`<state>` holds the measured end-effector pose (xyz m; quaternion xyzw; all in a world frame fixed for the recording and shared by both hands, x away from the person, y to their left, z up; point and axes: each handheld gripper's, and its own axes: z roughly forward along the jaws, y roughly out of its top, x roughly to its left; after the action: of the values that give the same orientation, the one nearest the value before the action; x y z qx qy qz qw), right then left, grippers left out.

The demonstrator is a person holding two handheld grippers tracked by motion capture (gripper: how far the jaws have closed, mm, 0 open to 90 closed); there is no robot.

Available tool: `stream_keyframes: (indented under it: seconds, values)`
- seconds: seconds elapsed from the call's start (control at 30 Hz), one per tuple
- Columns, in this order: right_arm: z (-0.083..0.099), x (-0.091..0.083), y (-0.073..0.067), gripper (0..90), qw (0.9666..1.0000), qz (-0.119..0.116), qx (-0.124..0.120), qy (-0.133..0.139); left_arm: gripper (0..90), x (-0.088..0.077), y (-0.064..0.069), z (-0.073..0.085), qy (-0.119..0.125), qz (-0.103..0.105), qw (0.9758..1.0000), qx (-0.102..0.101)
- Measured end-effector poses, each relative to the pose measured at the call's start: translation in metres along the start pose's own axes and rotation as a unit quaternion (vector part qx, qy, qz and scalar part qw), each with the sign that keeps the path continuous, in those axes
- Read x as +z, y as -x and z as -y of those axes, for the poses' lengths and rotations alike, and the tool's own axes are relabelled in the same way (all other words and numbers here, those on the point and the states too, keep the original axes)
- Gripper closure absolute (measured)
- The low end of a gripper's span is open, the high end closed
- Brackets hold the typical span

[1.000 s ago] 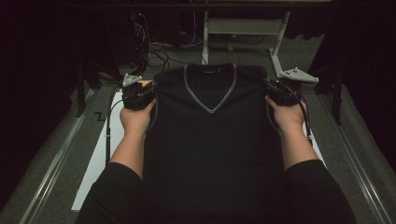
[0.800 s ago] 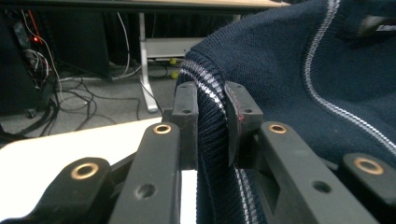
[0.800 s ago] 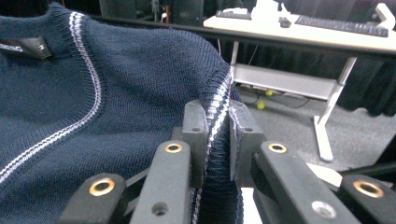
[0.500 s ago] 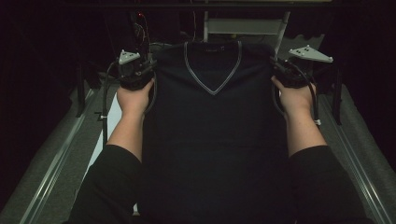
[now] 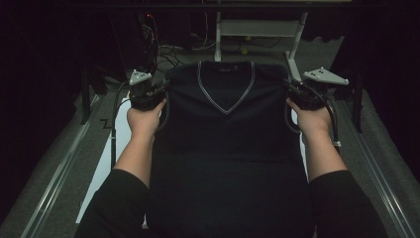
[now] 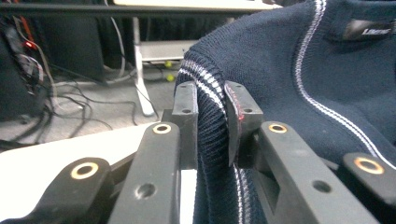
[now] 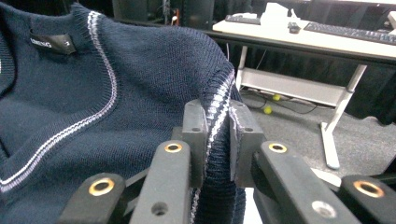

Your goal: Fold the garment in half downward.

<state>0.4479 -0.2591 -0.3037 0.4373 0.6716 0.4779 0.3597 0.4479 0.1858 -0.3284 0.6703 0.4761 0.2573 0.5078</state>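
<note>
Vest (image 5: 225,148) hangs between your hands: left gripper (image 6: 212,121) clamps one striped armhole edge, right gripper (image 7: 217,135) clamps the other.

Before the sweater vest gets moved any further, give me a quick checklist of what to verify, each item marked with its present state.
1. Left gripper shut on the armhole trim of the sweater vest: ok.
2. Right gripper shut on the opposite armhole trim: ok.
3. Both grips at matching height on the shoulders, high view: ok.
4. Front with the V-neck facing the person, spread flat between the grippers: ok.
5. Hem free of the table: cannot tell, the lower part is too dark.
6. Cables clear of the fabric: cannot tell.
</note>
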Motion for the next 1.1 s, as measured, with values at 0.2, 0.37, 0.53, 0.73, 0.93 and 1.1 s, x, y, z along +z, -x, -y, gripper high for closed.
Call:
stream_keyframes:
  seconds: [0.2, 0.37, 0.53, 0.73, 0.93, 1.1]
  values:
    - [0.025, -0.021, -0.006, 79.7, 0.9999, -0.016, -0.003, -0.002, 73.0, -0.020, 0.009, 0.022, -0.015, 0.020, 0.9994, 0.024]
    - [0.045, -0.045, -0.013, 79.6, 0.9993, -0.032, -0.016, 0.003, 72.9, -0.046, 0.022, 0.048, -0.002, 0.046, 0.9986, 0.027]
    - [0.071, -0.068, -0.020, 79.6, 0.9986, -0.048, -0.022, -0.001, 72.9, -0.063, 0.031, 0.077, -0.011, 0.064, 0.9974, 0.030]
    - [0.093, -0.095, -0.028, 79.5, 0.9977, -0.064, -0.022, -0.004, 72.9, -0.084, 0.040, 0.104, -0.023, 0.072, 0.9963, 0.042]
    - [0.118, -0.122, -0.040, 79.5, 0.9968, -0.077, -0.018, -0.004, 72.9, -0.112, 0.051, 0.127, -0.024, 0.084, 0.9952, 0.043]
    - [0.137, -0.143, -0.046, 79.5, 0.9968, -0.079, -0.007, -0.009, 72.8, -0.134, 0.062, 0.145, -0.026, 0.095, 0.9940, 0.048]
